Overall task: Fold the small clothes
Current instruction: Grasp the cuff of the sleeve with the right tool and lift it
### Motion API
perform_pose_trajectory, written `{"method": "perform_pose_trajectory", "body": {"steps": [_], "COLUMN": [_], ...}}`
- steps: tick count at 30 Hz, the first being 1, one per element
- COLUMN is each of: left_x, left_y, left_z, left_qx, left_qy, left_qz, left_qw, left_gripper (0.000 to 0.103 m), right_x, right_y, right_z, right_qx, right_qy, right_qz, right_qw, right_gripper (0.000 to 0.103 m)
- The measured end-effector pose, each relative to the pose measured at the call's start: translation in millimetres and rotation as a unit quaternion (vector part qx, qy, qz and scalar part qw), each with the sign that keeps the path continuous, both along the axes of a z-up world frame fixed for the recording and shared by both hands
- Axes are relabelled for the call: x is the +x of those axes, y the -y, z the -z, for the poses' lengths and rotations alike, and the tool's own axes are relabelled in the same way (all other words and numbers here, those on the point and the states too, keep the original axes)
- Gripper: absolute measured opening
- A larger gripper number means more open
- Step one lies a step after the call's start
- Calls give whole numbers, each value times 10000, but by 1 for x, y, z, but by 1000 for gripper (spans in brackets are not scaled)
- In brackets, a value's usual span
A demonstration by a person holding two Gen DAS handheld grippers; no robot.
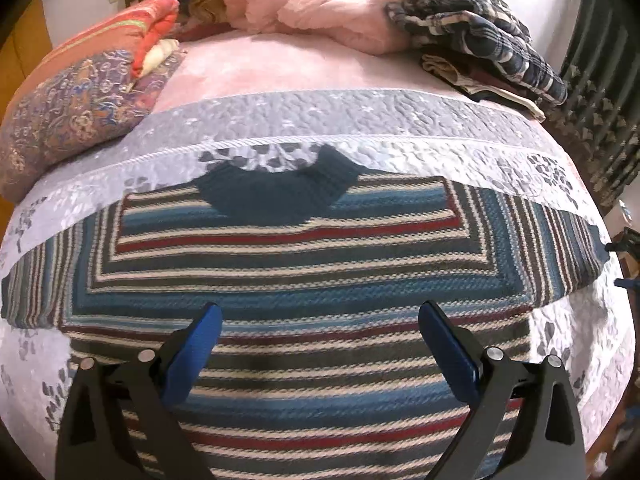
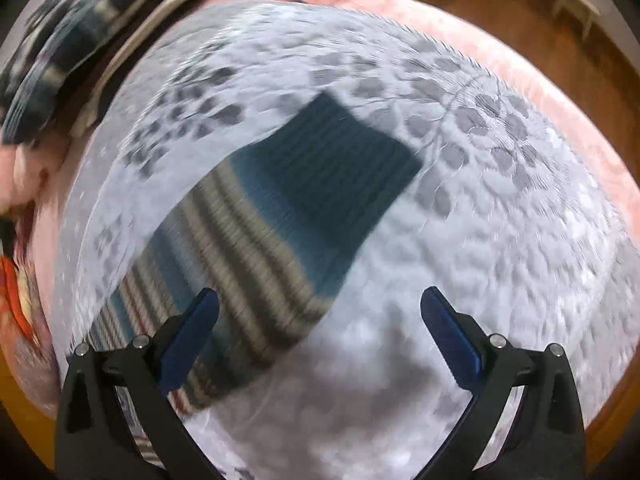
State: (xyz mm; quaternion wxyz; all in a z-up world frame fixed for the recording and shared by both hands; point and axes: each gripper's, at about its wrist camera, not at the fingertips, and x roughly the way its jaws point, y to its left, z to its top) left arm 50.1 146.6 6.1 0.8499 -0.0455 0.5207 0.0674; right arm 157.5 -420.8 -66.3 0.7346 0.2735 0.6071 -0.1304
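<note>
On the bed, one striped knitted sweater [image 1: 304,280] lies flat on a pale grey quilt [image 1: 360,120] stitched with leaf shapes. Its dark teal collar [image 1: 276,196] points away toward the head of the bed, so the body runs lengthwise from the collar back toward the left gripper [image 1: 320,320]. Both sleeves look folded in across the chest, their stripes turning at right angles to the stripes of the body.

That gripper hangs over the lower half of the sweater, its two blue-padded fingers [image 1: 200,344] spread wide with nothing between them.

The left wrist view takes in the far end of the bed: one paisley cushion [image 1: 72,120] at the left, one orange folded cloth [image 1: 136,36] resting on it, a pink fluffy heap [image 1: 304,4] in the middle, and a dark plaid garment [image 1: 480,32] piled on the right.

The right wrist view, blurred, shows one sleeve [image 2: 256,248] instead. It ends in a dark teal ribbed cuff [image 2: 340,168], and it slants from lower left up toward the upper right. The right gripper [image 2: 320,312] hovers above the quilt [image 2: 500,260], its two blue fingers [image 2: 448,332] also held wide apart and empty, the left one over the striped sleeve. Brown wooden floor [image 2: 560,40] shows beyond the bed's edge in this view only.
</note>
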Motion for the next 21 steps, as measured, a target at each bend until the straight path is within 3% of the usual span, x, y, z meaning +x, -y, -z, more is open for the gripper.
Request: {"method": "perform_pose_trajectory", "body": {"steps": [3, 5, 9, 11, 12, 14, 16, 21], "left_x": [2, 2, 2, 1, 1, 0, -2, -6], "left_y": [10, 15, 19, 20, 19, 19, 15, -5], "left_z": [4, 7, 11, 12, 13, 14, 15, 14], "left_qx": [43, 81, 131, 143, 150, 156, 140, 89], "left_qy": [-17, -41, -92, -107, -114, -126, -147, -183], "left_qz": [60, 104, 137, 139, 141, 140, 108, -65], "left_qw": [10000, 9999, 9998, 9997, 9997, 9997, 9997, 9998], "left_gripper": [99, 99, 99, 99, 99, 99, 99, 99], "right_x": [9, 14, 23, 29, 31, 32, 43, 40], "right_y": [15, 15, 14, 15, 15, 15, 14, -18], "right_z": [13, 21, 27, 28, 27, 23, 17, -13], "right_qx": [149, 215, 143, 49, 48, 14, 29, -540], "right_qy": [43, -19, -96, -77, -46, 33, 119, 405], "right_qz": [97, 23, -43, -36, -21, -54, -114, -364], "right_qw": [9998, 9998, 9998, 10000, 10000, 10000, 9999, 9971], "right_gripper": [93, 79, 77, 57, 52, 28, 15, 12]}}
